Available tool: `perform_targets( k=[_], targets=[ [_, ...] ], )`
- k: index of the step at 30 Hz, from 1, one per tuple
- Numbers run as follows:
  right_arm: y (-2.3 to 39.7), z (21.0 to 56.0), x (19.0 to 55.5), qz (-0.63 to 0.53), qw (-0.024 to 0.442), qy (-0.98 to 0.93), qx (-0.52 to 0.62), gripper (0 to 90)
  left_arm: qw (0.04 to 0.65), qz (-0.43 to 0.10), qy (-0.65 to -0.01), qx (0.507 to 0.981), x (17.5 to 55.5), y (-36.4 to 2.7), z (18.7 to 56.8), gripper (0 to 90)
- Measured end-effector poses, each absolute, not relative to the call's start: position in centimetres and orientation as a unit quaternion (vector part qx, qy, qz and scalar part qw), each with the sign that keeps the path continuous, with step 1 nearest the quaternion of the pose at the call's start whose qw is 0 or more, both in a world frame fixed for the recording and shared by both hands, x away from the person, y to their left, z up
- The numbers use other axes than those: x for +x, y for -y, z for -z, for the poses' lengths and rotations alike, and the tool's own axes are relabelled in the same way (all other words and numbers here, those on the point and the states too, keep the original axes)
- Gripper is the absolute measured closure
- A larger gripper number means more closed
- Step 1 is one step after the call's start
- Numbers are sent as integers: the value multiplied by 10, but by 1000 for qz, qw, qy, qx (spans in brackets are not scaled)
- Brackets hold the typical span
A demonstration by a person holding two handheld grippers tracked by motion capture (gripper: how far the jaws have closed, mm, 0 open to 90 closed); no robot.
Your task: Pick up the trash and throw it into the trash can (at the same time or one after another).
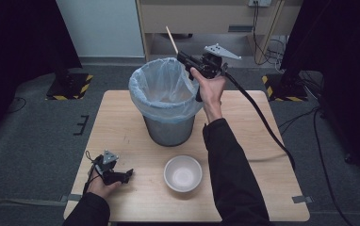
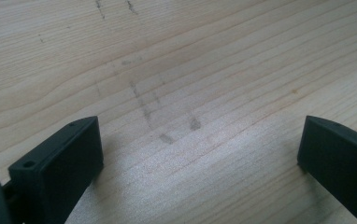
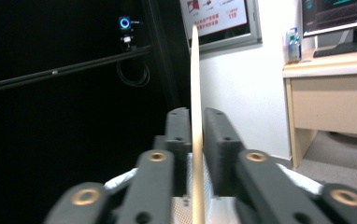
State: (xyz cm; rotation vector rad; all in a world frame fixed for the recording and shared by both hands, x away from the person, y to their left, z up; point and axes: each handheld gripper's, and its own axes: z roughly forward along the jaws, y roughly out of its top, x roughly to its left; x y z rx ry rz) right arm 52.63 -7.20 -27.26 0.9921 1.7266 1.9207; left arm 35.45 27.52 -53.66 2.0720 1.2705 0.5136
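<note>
Here a thin wooden stick [image 1: 172, 39] is held between the jaws of the right gripper [image 1: 187, 60] near the upper middle of the high view, above the far rim of a bin [image 1: 168, 127] lined with a pale blue bag [image 1: 143, 87]. In the right gripper view the stick [image 3: 195, 93] runs straight up the centre of the frame between the two black jaws, which stand close on either side of it; whether the pads press it or have just let go cannot be told. It is judged to be held over the open mouth so that it can be dropped into the bag. Below the bin, at the lower middle of the high view, a white bowl [image 1: 183, 173] is left standing empty on the wooden table [image 1: 263, 188]. At the lower left the left gripper [image 1: 121, 176] is rested low on the table, jaws spread wide with nothing but bare wood between them, apparently parked out of the way.
</note>
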Motion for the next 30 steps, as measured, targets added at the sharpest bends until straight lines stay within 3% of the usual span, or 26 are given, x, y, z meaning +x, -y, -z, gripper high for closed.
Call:
perform_targets(
  k=[14, 30],
  targets=[
    [116, 252, 497, -683, 200, -612, 346, 526, 322, -196, -483, 791, 354, -275, 536, 0],
    [171, 283, 429, -656, 195, -647, 336, 452, 321, -195, -483, 791, 354, -275, 536, 0]
  ],
)
